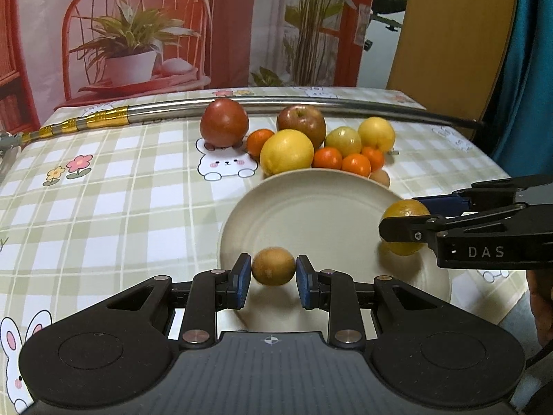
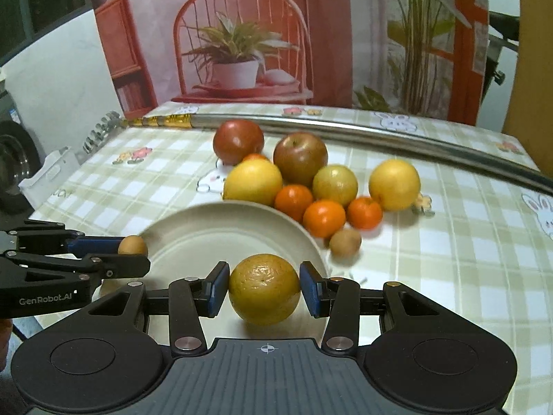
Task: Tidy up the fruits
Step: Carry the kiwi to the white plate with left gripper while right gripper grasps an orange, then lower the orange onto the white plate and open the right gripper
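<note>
Carrying two fruits in over the plate at once, and nothing resting on it yet as far as either view shows, so judging this as the very start of the sorting. Clamping a small brown fruit, kiwi-like, between the blue pads of the left gripper, low centre of the left wrist view, pads pressing on both its sides, hanging over the plate's near rim. Gripping a dull yellow-orange citrus in the right gripper, lower centre of the right wrist view, pads tight against both flanks, hovering above the plate's near right part; whether either fruit is touching the dish, not showing clearly. Leaving the rest in a cluster on the checked tablecloth just beyond the plate's far rim: a reddish round fruit and a red apple at the back, a big yellow citrus nudging the rim, two paler yellow fruits to the right, four small tangerines in front, and one more little brown fruit beside the rim. Still waiting, then: eleven pieces on the cloth. Lying across the upper frame, a long metal rod, apart from the pile.
</note>
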Action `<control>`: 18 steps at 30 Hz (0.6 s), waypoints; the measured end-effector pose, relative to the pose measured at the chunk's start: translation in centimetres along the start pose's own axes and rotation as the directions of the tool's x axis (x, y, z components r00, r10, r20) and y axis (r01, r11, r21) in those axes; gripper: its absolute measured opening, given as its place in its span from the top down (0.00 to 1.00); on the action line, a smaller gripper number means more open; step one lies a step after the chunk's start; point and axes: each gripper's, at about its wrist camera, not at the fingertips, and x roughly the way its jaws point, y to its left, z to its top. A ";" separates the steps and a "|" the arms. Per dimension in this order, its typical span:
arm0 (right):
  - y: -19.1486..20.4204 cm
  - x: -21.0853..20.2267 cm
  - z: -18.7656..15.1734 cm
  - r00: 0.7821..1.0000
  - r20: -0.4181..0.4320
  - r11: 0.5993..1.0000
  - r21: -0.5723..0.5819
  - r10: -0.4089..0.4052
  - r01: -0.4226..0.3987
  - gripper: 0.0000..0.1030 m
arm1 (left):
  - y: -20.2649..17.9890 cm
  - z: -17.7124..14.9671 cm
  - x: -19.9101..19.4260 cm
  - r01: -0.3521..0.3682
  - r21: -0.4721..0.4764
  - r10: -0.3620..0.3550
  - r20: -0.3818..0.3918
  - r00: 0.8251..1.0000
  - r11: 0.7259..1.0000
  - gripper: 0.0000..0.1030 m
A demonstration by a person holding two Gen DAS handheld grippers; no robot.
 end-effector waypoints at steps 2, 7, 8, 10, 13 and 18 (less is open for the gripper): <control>0.3 0.0 -0.5 1.000 -0.004 1.000 -0.007 -0.016 0.016 0.60 | -0.1 -0.1 0.1 -0.006 0.006 0.006 -0.006 1.000 1.000 0.71; 0.3 0.0 -1.2 1.000 -0.012 1.000 -0.005 -0.025 0.025 0.60 | -0.2 -0.3 0.3 -0.018 0.016 0.018 -0.017 1.000 1.000 0.71; 0.4 0.0 -1.3 1.000 -0.010 1.000 -0.003 -0.029 0.029 0.60 | -0.1 -0.3 0.4 -0.020 0.015 0.021 -0.019 1.000 1.000 0.71; 0.2 0.0 -1.3 0.999 -0.011 0.999 0.000 -0.032 0.032 0.60 | -0.1 -0.3 0.5 -0.025 0.011 0.025 -0.024 0.999 1.000 0.71; 0.0 0.2 -1.4 0.999 -0.018 0.999 0.000 -0.035 0.035 0.60 | -0.1 -0.3 0.5 -0.032 0.007 0.032 -0.023 0.999 0.999 0.71; -0.1 0.5 -1.6 0.999 -0.017 0.999 0.005 -0.037 0.037 0.59 | -0.2 -0.3 0.3 -0.036 0.009 0.036 -0.008 0.999 0.999 0.71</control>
